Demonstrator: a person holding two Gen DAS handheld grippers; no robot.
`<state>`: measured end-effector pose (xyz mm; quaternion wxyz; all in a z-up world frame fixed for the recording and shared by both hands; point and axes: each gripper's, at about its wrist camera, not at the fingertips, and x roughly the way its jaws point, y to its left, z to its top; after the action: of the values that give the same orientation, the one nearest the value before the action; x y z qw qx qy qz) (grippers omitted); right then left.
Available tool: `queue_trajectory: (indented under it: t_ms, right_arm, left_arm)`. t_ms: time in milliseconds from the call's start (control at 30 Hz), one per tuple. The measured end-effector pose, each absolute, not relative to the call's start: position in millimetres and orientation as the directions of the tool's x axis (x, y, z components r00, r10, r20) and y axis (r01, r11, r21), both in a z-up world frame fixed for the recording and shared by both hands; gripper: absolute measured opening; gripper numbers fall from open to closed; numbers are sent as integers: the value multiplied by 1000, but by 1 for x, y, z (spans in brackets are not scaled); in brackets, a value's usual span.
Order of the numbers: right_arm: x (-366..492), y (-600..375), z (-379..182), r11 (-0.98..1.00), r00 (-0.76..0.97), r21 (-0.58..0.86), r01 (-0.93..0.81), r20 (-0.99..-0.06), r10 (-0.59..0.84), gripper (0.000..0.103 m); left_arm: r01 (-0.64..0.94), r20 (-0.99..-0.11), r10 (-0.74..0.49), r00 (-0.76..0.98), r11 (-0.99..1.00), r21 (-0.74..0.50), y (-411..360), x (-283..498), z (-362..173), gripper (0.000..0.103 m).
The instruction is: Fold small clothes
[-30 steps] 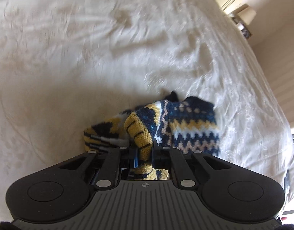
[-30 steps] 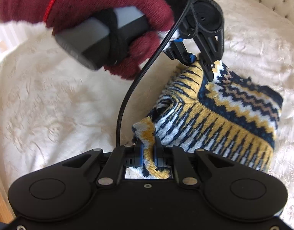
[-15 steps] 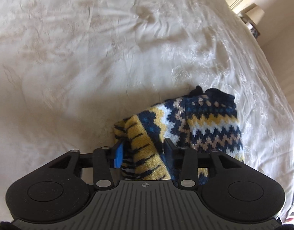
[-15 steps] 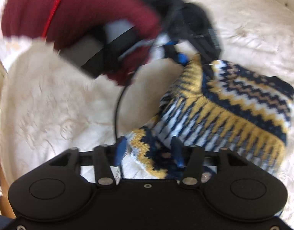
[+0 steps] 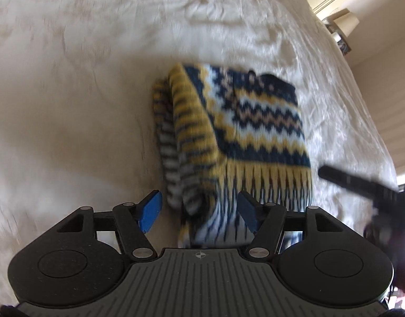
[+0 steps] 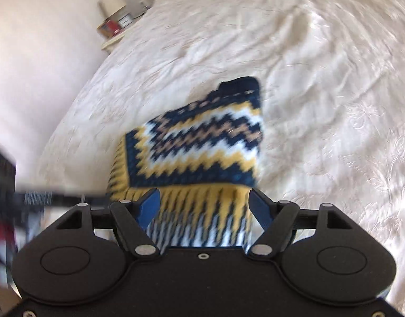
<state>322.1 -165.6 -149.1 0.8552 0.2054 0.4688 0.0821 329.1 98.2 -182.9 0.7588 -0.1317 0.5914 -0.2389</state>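
Observation:
A small knitted garment (image 5: 244,129) with navy, yellow and white zigzag bands lies folded on the cream bedspread (image 5: 83,79). It also shows in the right wrist view (image 6: 202,148). My left gripper (image 5: 199,211) is open, its blue pads on either side of the garment's near edge. My right gripper (image 6: 202,206) is open too, its jaws wide around the fringed near edge. The right gripper's dark body (image 5: 360,187) shows blurred at the right of the left wrist view. The left gripper (image 6: 7,185) shows blurred at the left of the right wrist view.
The bedspread (image 6: 321,79) is wrinkled all around the garment. A bedside table with a lamp (image 6: 115,18) stands beyond the bed's far left corner. A pale wall and lamp (image 5: 344,23) lie past the bed's right edge.
Both grippers went from shut on the garment to open and have drawn back. The garment now lies folded on the bed. Both views are blurred by motion.

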Motion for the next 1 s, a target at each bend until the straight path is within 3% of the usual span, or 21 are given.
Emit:
queue_trajectory:
  t_ms: [300,633,733,800,833,867,933,1000]
  right_arm:
    - [378,-192,-196,836,466,533,133,-778,422,76]
    - [393,-183,-234,739,422,659,139,-715,558,88]
    - [392,-181,-233,735,415,668,120,-706,574,88]
    - [387,-182,-233,728,406,676,115,-701,587,88]
    - [385,-182,-232,727,399,678,111,-701,592,85]
    - [383,-182,-231,730,392,676,104,-702,594,70]
    - [380,-180,-227,762,379,642,87,-728,570,54]
    - [377,-182,-219,764,377,640,85,-730,569,49]
  left_arm:
    - [186,-824,-556,113,826,-532,85,316,-213,62]
    - [112,-753,-652,89,758,-643,70,344,-242,77]
    - [98,-743,-665,80,747,-658,71,347,-244,77]
    - [71,-707,-704,64,710,-701,73,350,-248,67]
    - [53,-685,-727,45,686,-725,74,352,-251,50]
    - [39,-673,-739,31,674,-738,74,353,-253,41]
    - [68,-679,-734,23,679,-731,71,354,-249,38]
    - [96,-675,-738,22,673,-733,68,353,-242,36]
